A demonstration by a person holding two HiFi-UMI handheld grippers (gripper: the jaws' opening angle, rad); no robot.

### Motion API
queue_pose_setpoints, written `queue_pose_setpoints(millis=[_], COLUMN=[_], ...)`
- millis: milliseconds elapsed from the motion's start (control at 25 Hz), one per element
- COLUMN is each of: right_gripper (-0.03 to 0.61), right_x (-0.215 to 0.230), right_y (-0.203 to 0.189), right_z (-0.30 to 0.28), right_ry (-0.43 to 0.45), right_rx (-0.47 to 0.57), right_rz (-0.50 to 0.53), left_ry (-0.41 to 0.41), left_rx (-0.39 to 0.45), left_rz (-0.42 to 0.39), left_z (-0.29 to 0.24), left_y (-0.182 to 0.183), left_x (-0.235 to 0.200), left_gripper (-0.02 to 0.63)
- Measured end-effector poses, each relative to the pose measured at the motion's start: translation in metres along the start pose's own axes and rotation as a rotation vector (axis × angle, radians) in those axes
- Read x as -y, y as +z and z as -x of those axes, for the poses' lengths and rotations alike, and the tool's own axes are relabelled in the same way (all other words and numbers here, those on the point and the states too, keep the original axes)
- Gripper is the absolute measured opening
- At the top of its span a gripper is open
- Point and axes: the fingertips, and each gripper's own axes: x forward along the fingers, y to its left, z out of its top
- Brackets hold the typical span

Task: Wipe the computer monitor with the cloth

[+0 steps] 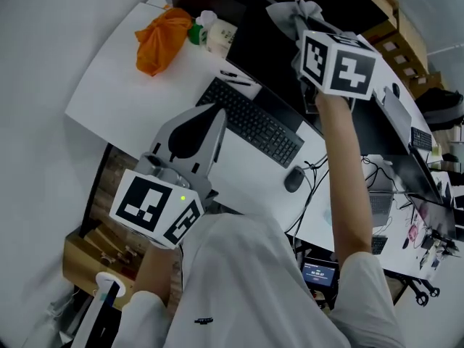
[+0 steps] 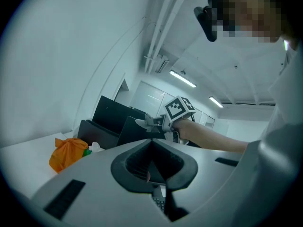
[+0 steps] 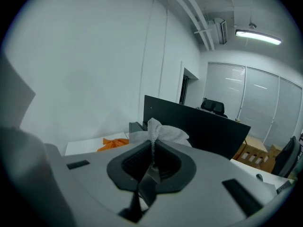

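Observation:
My right gripper (image 1: 303, 36) is raised on an outstretched arm and shut on a grey cloth (image 1: 293, 11). It holds the cloth at the top edge of the black monitor (image 1: 267, 46). In the right gripper view the cloth (image 3: 162, 133) bunches out of the closed jaws (image 3: 152, 144), with the monitor's dark panel (image 3: 208, 126) just behind. My left gripper (image 1: 216, 114) hangs low over the near desk edge in front of the keyboard, shut on nothing. The left gripper view shows its jaws (image 2: 152, 142) closed, and beyond them the right gripper (image 2: 163, 123) with the cloth (image 2: 144, 123).
A black keyboard (image 1: 250, 122) and a mouse (image 1: 293, 178) lie on the white desk (image 1: 116, 85) below the monitor. An orange bag (image 1: 163, 38) and a small bottle (image 1: 210, 31) sit at the far left. Cables and more screens (image 1: 406, 143) crowd the right.

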Motion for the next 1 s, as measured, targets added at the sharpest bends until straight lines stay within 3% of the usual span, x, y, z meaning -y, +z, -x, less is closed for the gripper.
queue_pose_setpoints(millis=[680,1000], right_gripper=[0.023,0.022], right_x=[-0.056,-0.075], right_y=[0.043,0.036], right_z=[-0.057,-0.069], right_ry=[0.038,0.064], right_rx=[0.115,0.2], right_rz=[-0.079,-0.213], left_ry=[0.064,0.093], left_rx=[-0.021,-0.05], left_rz=[0.035,0.039], left_z=[0.018,0.024], left_y=[-0.01,-0.016], left_x=[-0.037,-0.046], left_gripper=[0.02,0.02])
